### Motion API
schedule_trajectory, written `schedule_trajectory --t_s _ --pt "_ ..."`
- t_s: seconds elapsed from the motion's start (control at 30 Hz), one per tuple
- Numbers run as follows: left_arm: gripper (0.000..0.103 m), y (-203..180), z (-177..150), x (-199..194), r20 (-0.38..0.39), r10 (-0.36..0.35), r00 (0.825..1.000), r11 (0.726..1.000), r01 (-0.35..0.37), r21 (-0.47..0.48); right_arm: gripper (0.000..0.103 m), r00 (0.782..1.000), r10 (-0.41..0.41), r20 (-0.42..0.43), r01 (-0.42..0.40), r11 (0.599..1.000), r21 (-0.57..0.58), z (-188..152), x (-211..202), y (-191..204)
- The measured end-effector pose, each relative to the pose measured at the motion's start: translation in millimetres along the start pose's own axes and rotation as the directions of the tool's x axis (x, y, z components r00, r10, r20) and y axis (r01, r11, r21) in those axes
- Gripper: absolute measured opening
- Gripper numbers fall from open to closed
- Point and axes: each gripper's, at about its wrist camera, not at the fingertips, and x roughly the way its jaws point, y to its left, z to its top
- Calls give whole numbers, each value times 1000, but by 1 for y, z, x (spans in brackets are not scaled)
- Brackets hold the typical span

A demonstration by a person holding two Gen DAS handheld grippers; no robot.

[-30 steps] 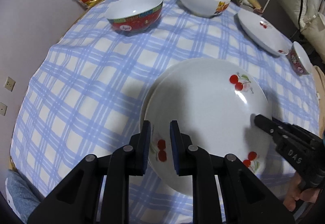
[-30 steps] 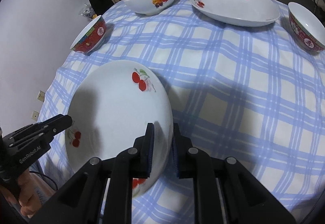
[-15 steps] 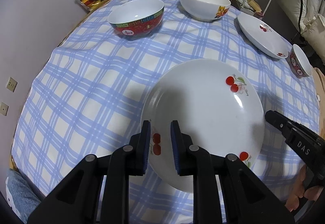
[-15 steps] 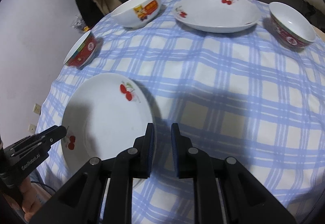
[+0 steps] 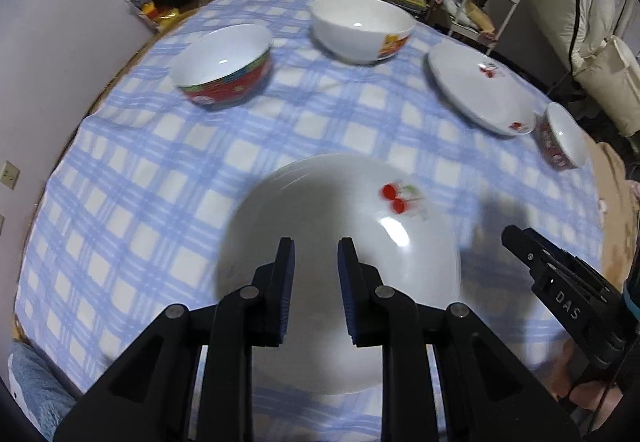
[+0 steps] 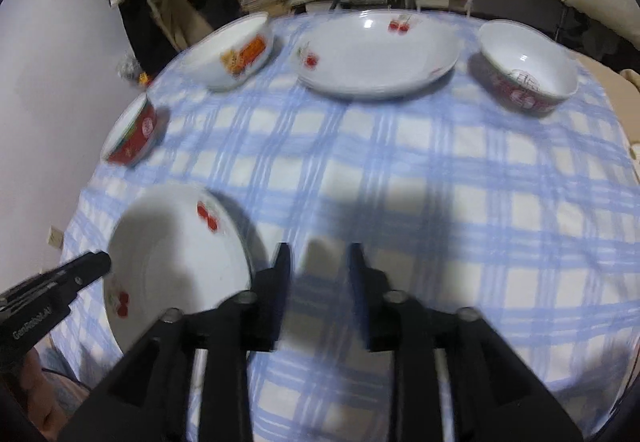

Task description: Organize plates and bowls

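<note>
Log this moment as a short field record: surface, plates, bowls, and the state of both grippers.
surface: round table under a blue checked cloth
near plate: cherry-print plate, lying on the cloth
far plate: second cherry-print plate, at the far side
bowls: red-banded bowl; white cartoon-print bowl; small red-patterned bowl
left gripper: jaws open, empty, above the near plate
right gripper: jaws open, empty, over bare cloth beside the near plate
</note>
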Motion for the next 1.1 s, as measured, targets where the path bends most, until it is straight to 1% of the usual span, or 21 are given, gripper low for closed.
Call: schedule_trajectory --t_s 0.03,0.1,0.13,0.17,0.23,0.27,0.33,0.37,0.43,0.5,0.53,0.6,0.67,0.73,0.87,1.0,1.1 --pt "22 -5 5 -2 10 0 1000 1000 0 0 47 1000 2 18 -2 1000 6 4 -5 -3" --pt "24 -14 14 -5 31 6 1000 1000 -7 15 48 999 -3 43 2 1000 30 12 -12 -10" --pt "29 -19 19 -7 40 5 999 1000 -6 22 50 999 -3 47 1 999 45 17 -15 -14" --pt "31 -23 24 -8 47 -2 999 1000 1 24 51 999 -7 48 4 998 56 21 -16 -17" --pt "40 -28 32 -10 59 -14 998 1000 12 26 63 999 -18 50 13 996 93 30 -20 -24" --pt "42 -32 37 -10 65 -16 998 999 14 32 66 998 -18 52 12 994 113 34 -22 -28" --pt "54 -39 48 -8 64 -15 998 999 12 44 77 998 -10 65 0 989 148 42 -26 -34" --pt "57 -41 52 -6 60 -16 998 999 13 44 79 998 -11 67 1 989 151 45 -26 -36" --pt "72 -43 59 -3 65 -11 998 999 8 36 89 997 -35 62 26 990 142 54 -24 -39" --pt "76 -45 64 -2 91 13 996 1000 -15 23 93 997 -58 44 53 991 125 63 -20 -42" --pt "79 -45 66 -1 107 29 994 999 -30 15 93 997 -63 44 58 991 118 66 -19 -43" --pt "83 -46 74 3 115 48 992 999 -48 -2 94 997 -56 47 51 994 101 71 -18 -45" --pt "85 -46 81 8 107 43 993 999 -41 -18 95 998 -47 36 44 995 86 79 -15 -48" --pt "85 -46 90 16 78 25 997 1000 -24 -18 95 999 -44 26 43 998 54 90 -13 -50" --pt "85 -49 104 28 60 24 998 1000 -23 -19 95 996 -81 33 82 996 -46 115 -14 -48" --pt "85 -56 114 33 103 34 994 999 -33 -14 95 996 -88 23 90 991 -96 140 -9 -51" --pt "85 -64 123 41 111 49 993 999 -49 -1 95 995 -102 15 103 986 -129 161 -1 -55"
